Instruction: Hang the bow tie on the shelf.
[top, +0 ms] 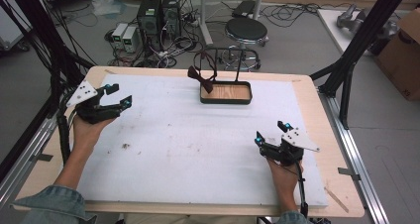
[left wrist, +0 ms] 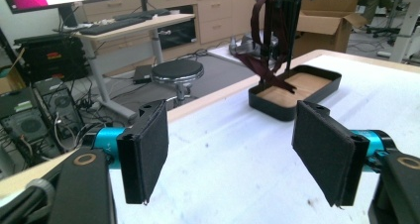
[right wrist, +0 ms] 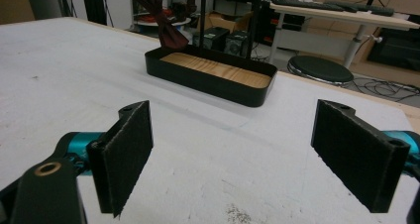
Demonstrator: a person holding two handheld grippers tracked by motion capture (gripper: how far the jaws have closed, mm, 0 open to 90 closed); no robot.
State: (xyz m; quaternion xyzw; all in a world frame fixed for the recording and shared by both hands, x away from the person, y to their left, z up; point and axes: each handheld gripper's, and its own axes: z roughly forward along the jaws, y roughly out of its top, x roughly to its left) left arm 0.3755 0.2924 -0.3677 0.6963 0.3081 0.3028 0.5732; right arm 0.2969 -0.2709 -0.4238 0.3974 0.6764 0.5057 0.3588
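Observation:
A black tray with a wooden floor (top: 225, 93) (left wrist: 297, 87) (right wrist: 213, 75) stands at the far middle of the white table, with a black frame rack (top: 225, 60) rising from it. A dark red bow tie (top: 200, 78) (left wrist: 267, 68) (right wrist: 157, 16) hangs from the rack over the tray's left end. My left gripper (top: 113, 96) (left wrist: 233, 157) is held at the table's left edge, open and empty. My right gripper (top: 271, 132) (right wrist: 237, 154) hovers near the front right, open and empty. Both point toward the tray.
The white foam sheet (top: 188, 135) covers a wooden table. Beyond the far edge stand a black stool (top: 246, 33), computer towers (top: 158, 16) and tangled cables. A cardboard box (top: 403, 50) sits to the right. A black frame post (top: 369, 30) rises at the right.

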